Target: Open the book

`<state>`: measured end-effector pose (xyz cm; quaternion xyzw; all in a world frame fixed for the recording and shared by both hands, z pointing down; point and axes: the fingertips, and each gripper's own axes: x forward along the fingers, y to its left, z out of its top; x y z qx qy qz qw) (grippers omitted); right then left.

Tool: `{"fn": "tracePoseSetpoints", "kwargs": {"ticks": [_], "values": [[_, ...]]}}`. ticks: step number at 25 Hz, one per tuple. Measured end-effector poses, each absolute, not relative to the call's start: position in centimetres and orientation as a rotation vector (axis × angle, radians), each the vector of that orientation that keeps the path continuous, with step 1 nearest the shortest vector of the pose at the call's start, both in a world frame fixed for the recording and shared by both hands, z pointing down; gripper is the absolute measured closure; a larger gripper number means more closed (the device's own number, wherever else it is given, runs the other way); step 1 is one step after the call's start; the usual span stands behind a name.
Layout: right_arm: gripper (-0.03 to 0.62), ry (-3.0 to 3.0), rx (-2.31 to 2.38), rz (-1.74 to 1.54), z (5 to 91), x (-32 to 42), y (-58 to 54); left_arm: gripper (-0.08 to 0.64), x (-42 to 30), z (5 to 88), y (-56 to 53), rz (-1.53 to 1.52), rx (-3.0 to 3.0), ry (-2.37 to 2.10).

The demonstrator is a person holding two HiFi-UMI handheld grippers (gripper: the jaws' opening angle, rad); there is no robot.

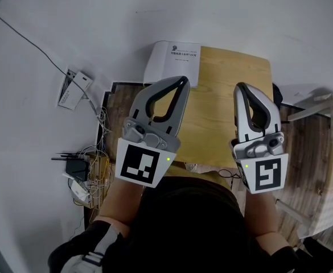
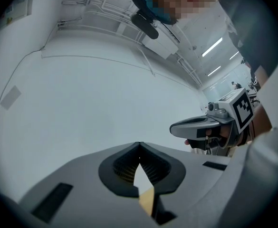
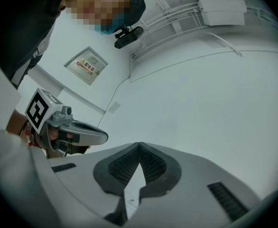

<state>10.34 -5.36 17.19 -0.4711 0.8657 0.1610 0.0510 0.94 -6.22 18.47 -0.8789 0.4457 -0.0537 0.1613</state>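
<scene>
A closed white book with small dark print on its cover lies at the far left corner of the wooden table. My left gripper hangs just in front of the book's near edge, jaws shut, tips together and nothing between them. In its own view the left gripper points level at a blank white wall. My right gripper hovers over the table's middle right, also shut and empty. The right gripper tilts slightly upward in its own view. Each gripper shows in the other's view.
The person's dark-clothed body fills the bottom of the head view. Left of the table lie a white box, a black router and tangled cables. A pale wooden bench stands at the right. A wall sign hangs in the right gripper view.
</scene>
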Motion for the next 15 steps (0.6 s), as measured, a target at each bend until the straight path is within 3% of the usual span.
{"fn": "tracePoseSetpoints", "kwargs": {"ticks": [15], "values": [[0.563,2.618,-1.452,0.509,17.07,10.57,-5.10,0.549,1.06,18.34,-5.77,-0.120,-2.525,1.238]]}}
